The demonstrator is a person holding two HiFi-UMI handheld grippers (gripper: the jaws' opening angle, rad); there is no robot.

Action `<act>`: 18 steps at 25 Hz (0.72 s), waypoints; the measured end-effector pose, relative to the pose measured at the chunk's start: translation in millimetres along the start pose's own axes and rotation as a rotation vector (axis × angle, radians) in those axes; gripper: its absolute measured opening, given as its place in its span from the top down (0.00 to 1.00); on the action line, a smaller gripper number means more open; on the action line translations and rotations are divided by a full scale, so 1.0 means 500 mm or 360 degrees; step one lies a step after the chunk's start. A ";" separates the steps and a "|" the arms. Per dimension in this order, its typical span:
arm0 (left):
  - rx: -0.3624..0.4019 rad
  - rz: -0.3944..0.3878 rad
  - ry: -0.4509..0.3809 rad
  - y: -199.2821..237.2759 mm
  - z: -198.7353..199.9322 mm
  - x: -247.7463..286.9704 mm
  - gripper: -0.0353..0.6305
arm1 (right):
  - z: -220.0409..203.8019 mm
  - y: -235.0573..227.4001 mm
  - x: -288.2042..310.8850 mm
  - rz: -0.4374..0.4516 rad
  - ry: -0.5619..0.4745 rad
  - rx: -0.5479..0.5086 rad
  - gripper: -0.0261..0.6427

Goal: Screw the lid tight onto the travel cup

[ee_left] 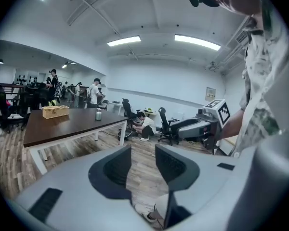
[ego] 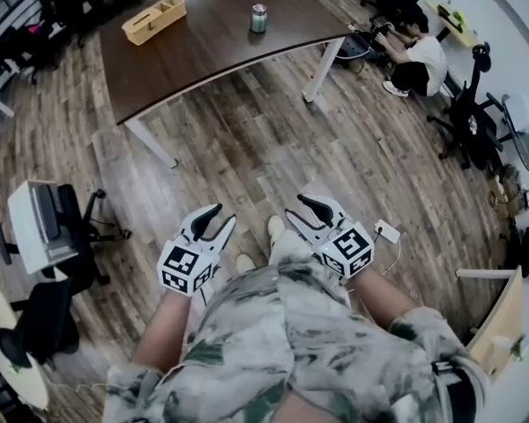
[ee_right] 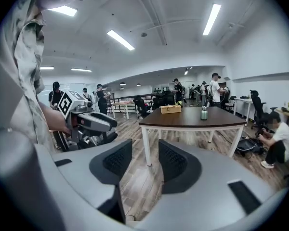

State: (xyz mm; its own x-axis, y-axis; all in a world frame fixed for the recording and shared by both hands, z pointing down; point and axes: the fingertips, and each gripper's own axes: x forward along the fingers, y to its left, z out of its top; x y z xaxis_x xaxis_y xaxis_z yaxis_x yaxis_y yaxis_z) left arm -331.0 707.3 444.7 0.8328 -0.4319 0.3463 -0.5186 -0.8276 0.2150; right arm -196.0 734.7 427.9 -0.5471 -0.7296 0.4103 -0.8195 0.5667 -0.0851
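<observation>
The task has not visibly begun: the travel cup point(ego: 258, 18) stands alone on the dark wooden table point(ego: 203, 51) at 12 o'clock in the head view, well apart from the person who carries the grippers. A darker cap appears to sit on top of the cup, but it is too small to tell whether the lid is threaded on or merely resting there. By that reading the approach, the grasp and the tightening are all left to do. A wooden box point(ego: 154, 19) lies on the same table at 11 o'clock. The left gripper point(ego: 222, 216) and the right gripper point(ego: 296, 206) hover side by side over the plank floor, each angled gently downward. Each gripper's jaws stand a moderate way apart, with only floor showing between the ribbed pads, touching nothing.
</observation>
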 end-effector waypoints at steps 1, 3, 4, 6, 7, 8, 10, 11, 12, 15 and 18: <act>0.0004 -0.0003 0.0000 0.001 0.007 0.013 0.71 | 0.003 -0.015 -0.004 -0.0023 -0.0018 -0.0005 0.65; 0.0013 0.0006 -0.0009 0.008 0.024 0.044 0.69 | 0.005 -0.053 -0.009 -0.0074 -0.0042 -0.0022 0.61; 0.0014 0.0011 -0.0015 0.013 0.033 0.060 0.69 | 0.006 -0.074 -0.008 -0.0095 -0.0051 -0.0023 0.60; 0.0013 0.0028 -0.0022 0.030 0.053 0.093 0.69 | 0.013 -0.120 0.002 -0.0126 -0.0070 -0.0019 0.58; 0.0011 0.0042 -0.0024 0.041 0.063 0.109 0.68 | 0.020 -0.143 0.010 -0.0137 -0.0084 -0.0022 0.58; 0.0010 0.0058 -0.0024 0.051 0.073 0.125 0.67 | 0.029 -0.167 0.018 -0.0144 -0.0099 -0.0026 0.57; 0.0014 0.0087 -0.0017 0.072 0.092 0.165 0.65 | 0.048 -0.220 0.032 -0.0152 -0.0127 -0.0027 0.55; 0.0015 0.0098 -0.0009 0.082 0.101 0.189 0.64 | 0.055 -0.249 0.038 -0.0155 -0.0136 -0.0026 0.54; 0.0015 0.0107 -0.0001 0.091 0.111 0.215 0.62 | 0.060 -0.280 0.044 -0.0157 -0.0141 -0.0027 0.54; 0.0016 0.0134 0.0012 0.119 0.146 0.292 0.62 | 0.073 -0.371 0.065 -0.0149 -0.0147 -0.0029 0.53; 0.0012 0.0188 0.0012 0.147 0.186 0.365 0.61 | 0.089 -0.457 0.081 -0.0132 -0.0158 -0.0034 0.53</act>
State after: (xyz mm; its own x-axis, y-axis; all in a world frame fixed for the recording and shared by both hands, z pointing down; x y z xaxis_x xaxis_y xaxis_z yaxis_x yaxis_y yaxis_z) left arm -199.1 534.1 438.9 0.7644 -0.5242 0.3754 -0.6117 -0.7737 0.1651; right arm -38.3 558.4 423.3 -0.4925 -0.8080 0.3232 -0.8595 0.5100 -0.0347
